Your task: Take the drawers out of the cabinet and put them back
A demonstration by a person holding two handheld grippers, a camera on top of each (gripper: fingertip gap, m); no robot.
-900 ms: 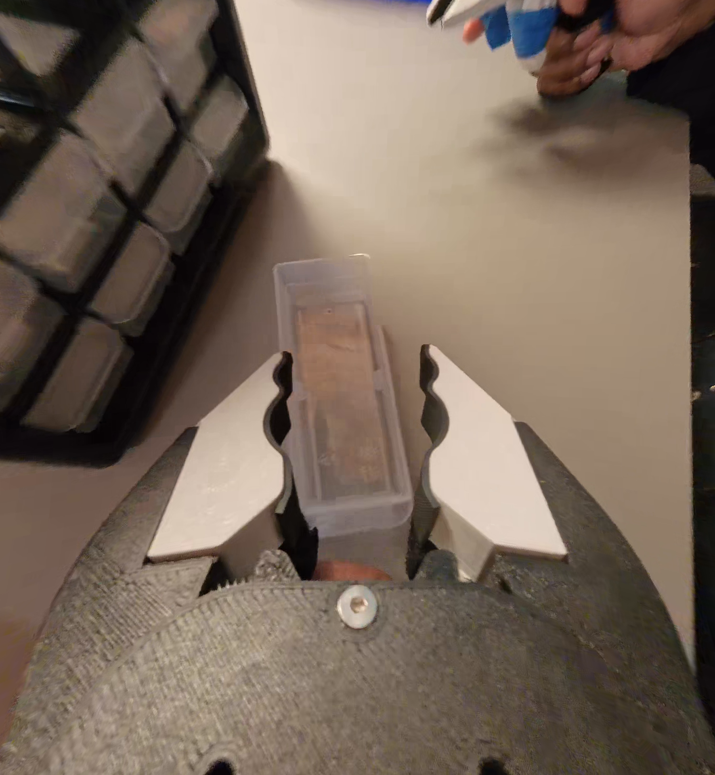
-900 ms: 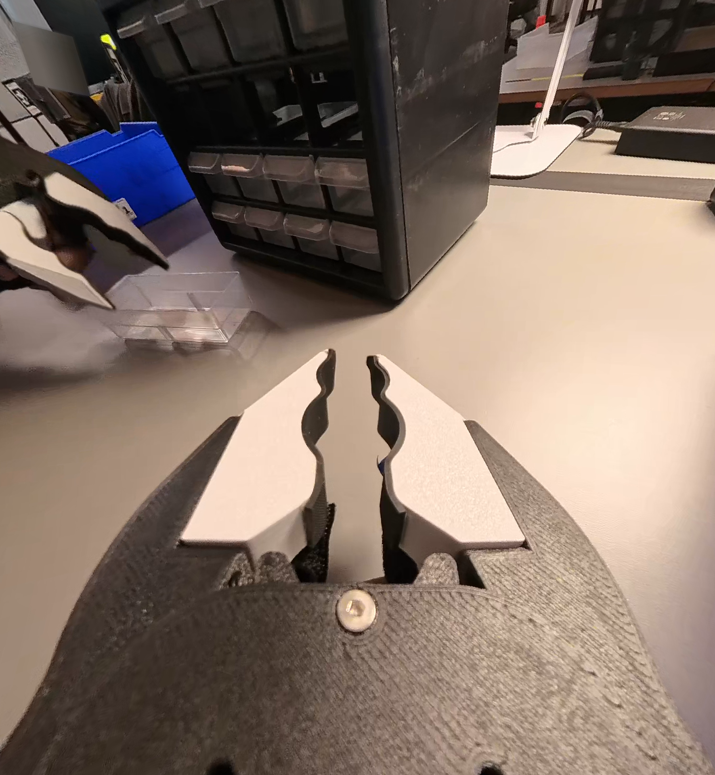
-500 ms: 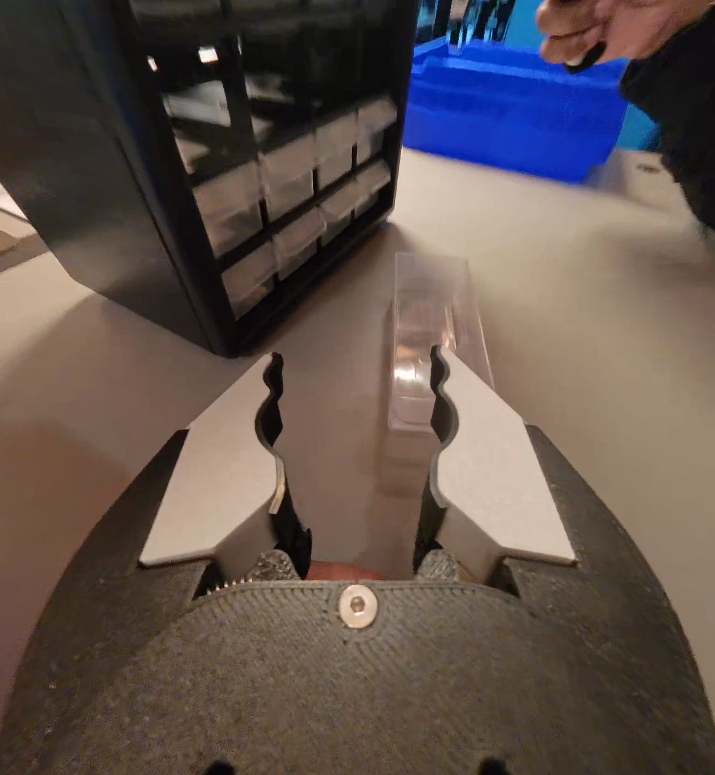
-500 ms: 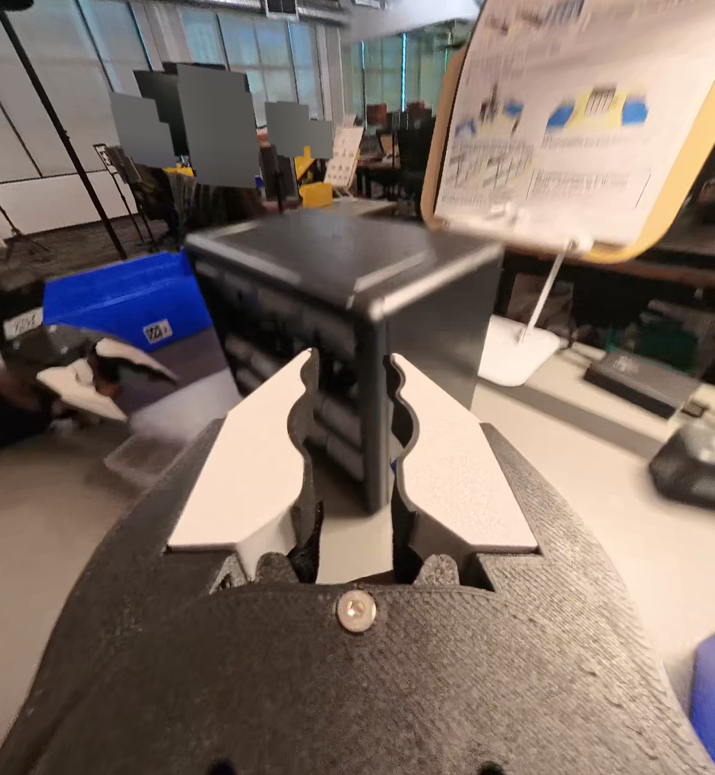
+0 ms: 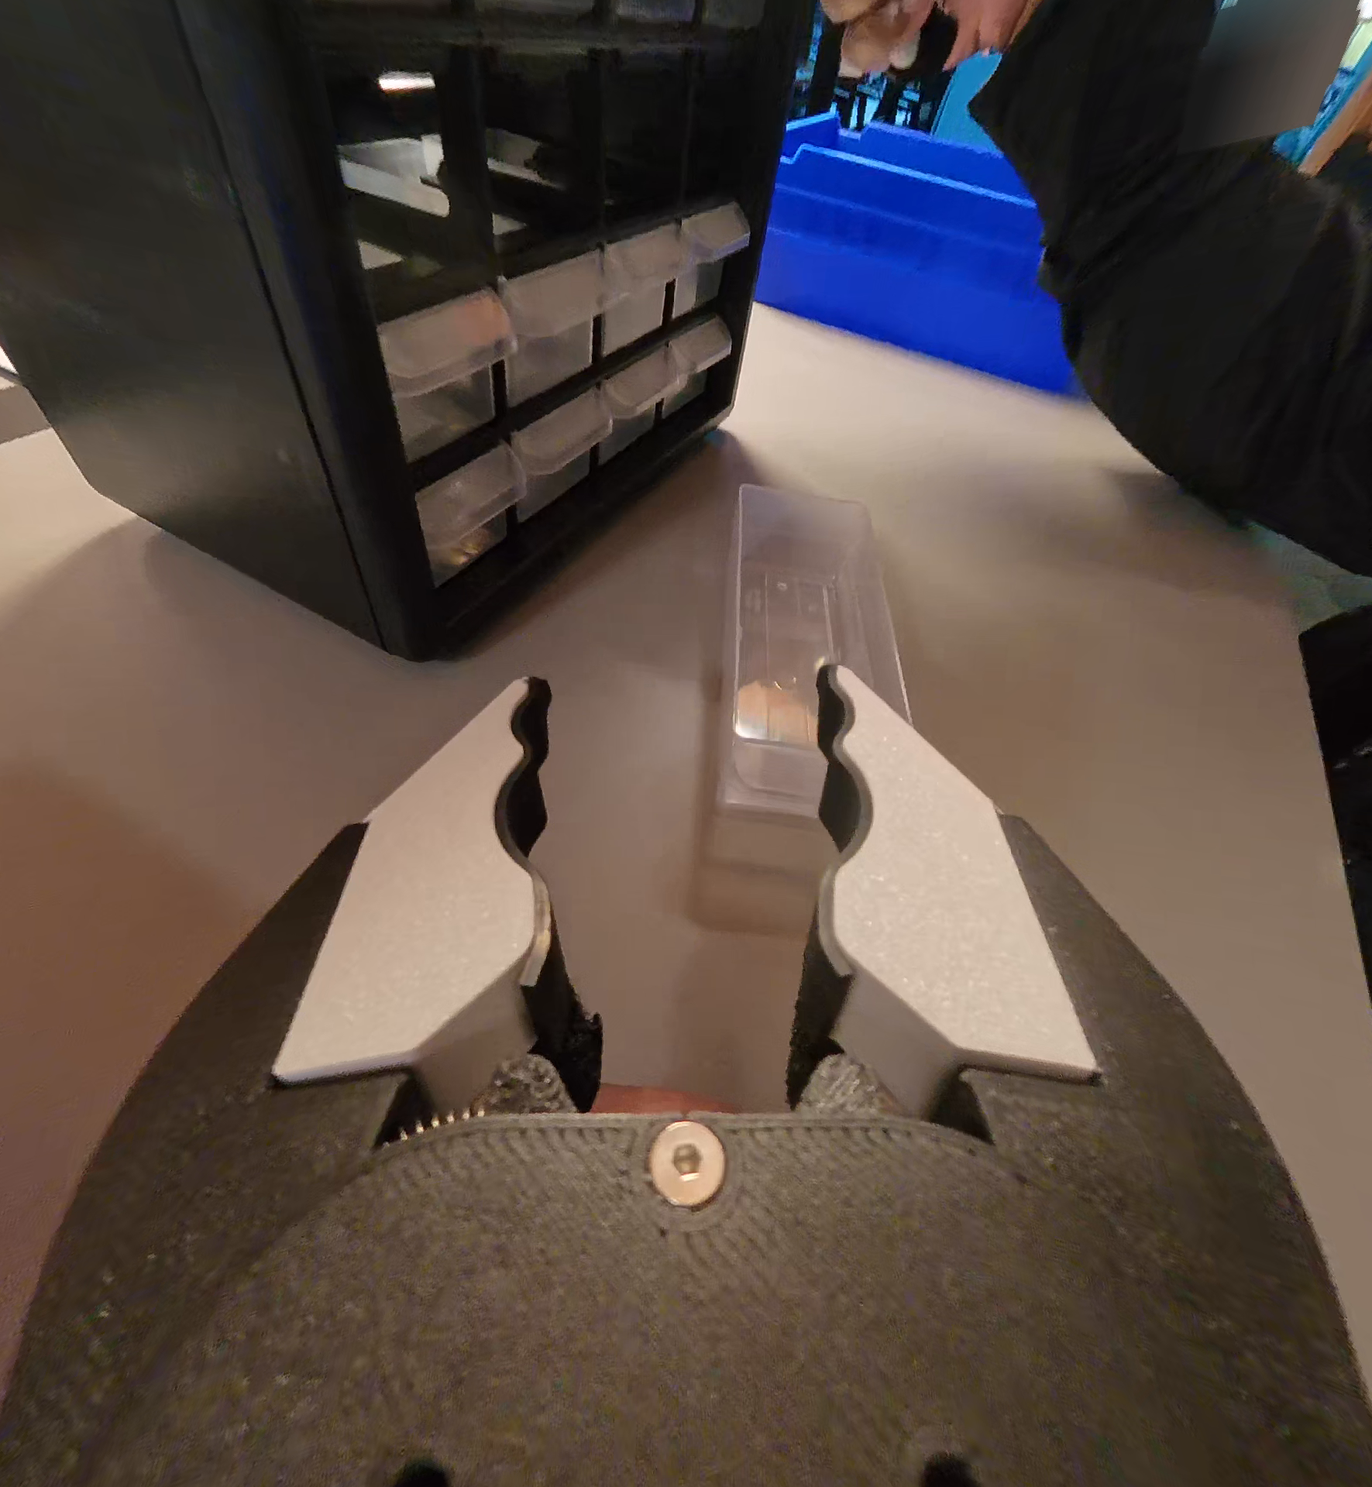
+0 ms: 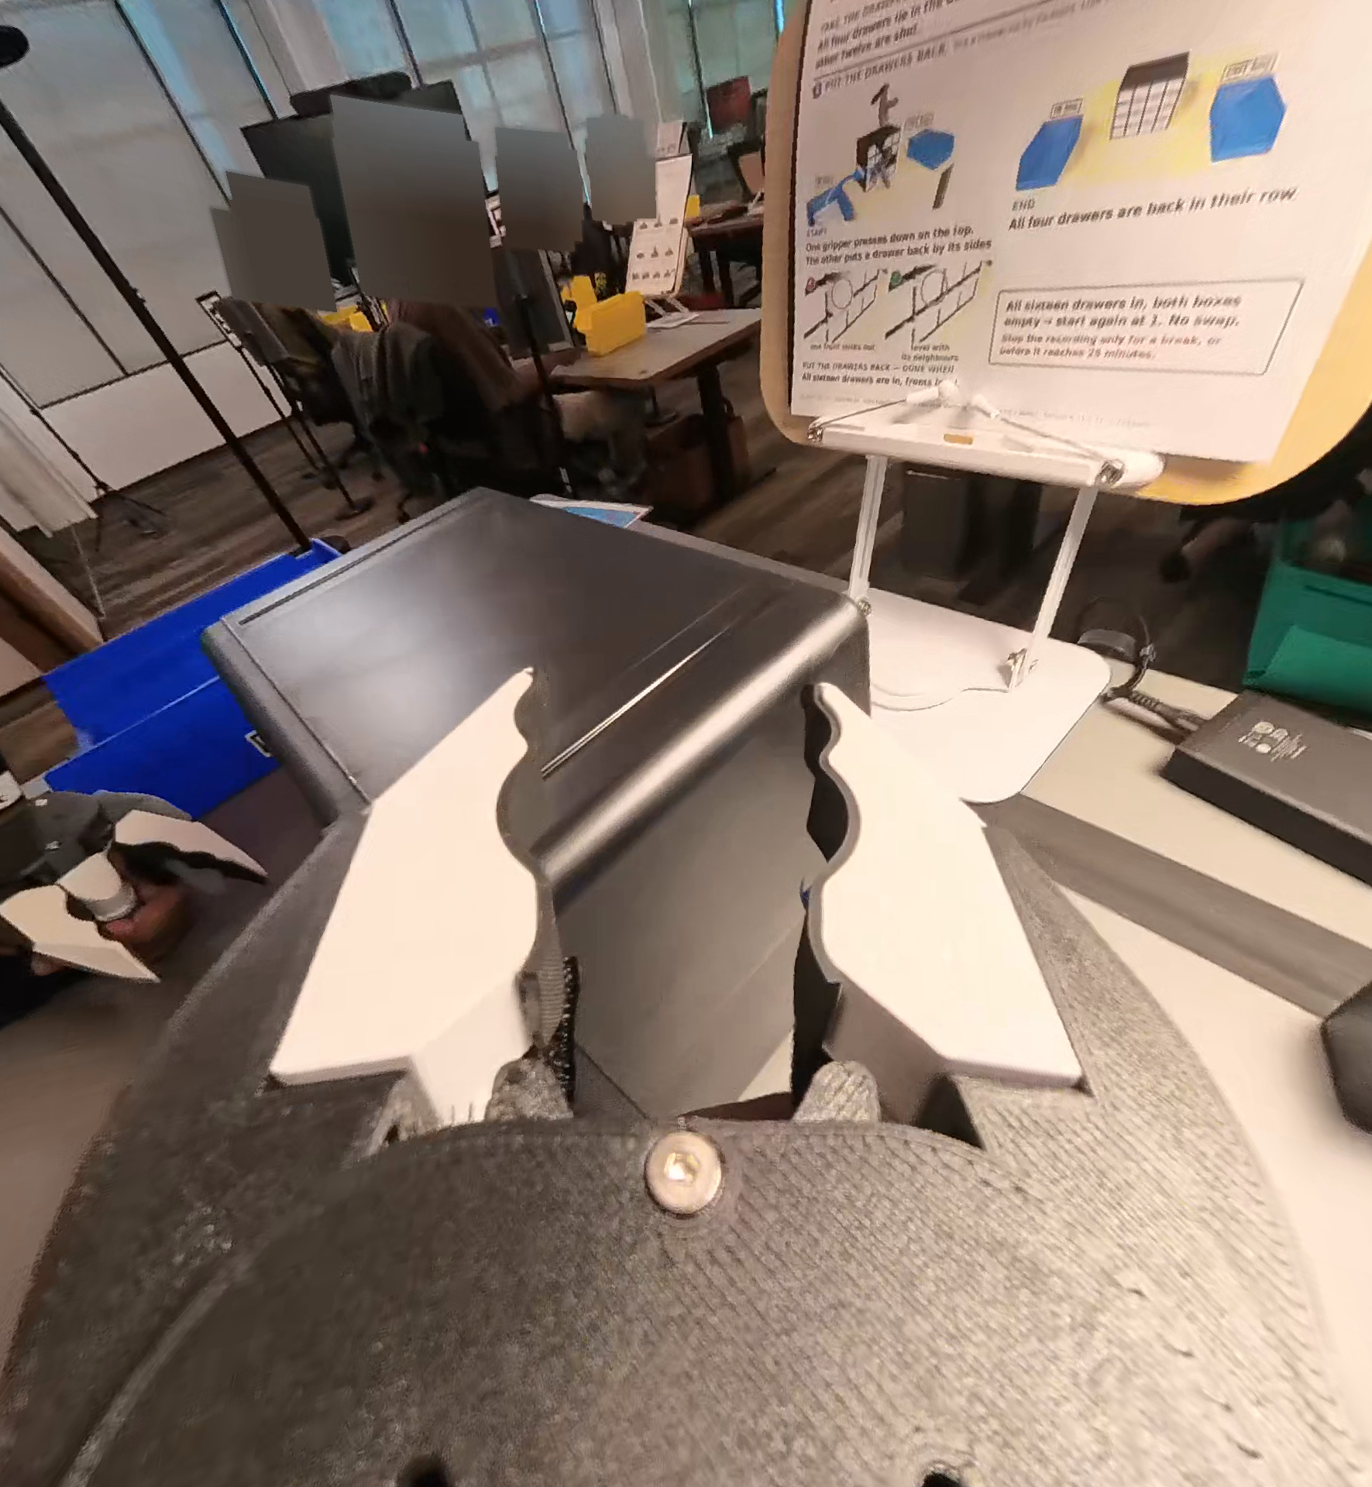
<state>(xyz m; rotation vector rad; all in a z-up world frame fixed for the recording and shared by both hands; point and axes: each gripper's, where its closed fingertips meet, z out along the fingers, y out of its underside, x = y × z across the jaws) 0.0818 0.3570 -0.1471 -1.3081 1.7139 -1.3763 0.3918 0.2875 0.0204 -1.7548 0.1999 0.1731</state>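
Observation:
In the left wrist view my left gripper point(image 5: 678, 684) is open and empty, low over the grey table point(image 5: 183, 764). A clear plastic drawer point(image 5: 795, 611) lies on the table just ahead of it, partly behind my right fingertip point(image 5: 867, 748) and not gripped. The black cabinet point(image 5: 167, 282) stands at the left; its two lower rows hold clear drawers point(image 5: 441, 354) and some slots above look empty. In the right wrist view my right gripper point(image 6: 670, 684) is open and empty, above the cabinet's black top point(image 6: 545, 595). The left gripper point(image 6: 103, 885) shows at the far left of that view.
A blue bin point(image 5: 892, 257) sits behind the cabinet and also shows in the right wrist view point(image 6: 159, 724). A person's black sleeve point(image 5: 1230, 282) fills the right of the left wrist view. An instruction sheet on a white stand point(image 6: 1028, 241) and a black box point(image 6: 1294, 788) stand at the right.
My left gripper, open around the drawer on the table, drew back and left it lying there. My right gripper rose from the table to above the cabinet top and opened wider.

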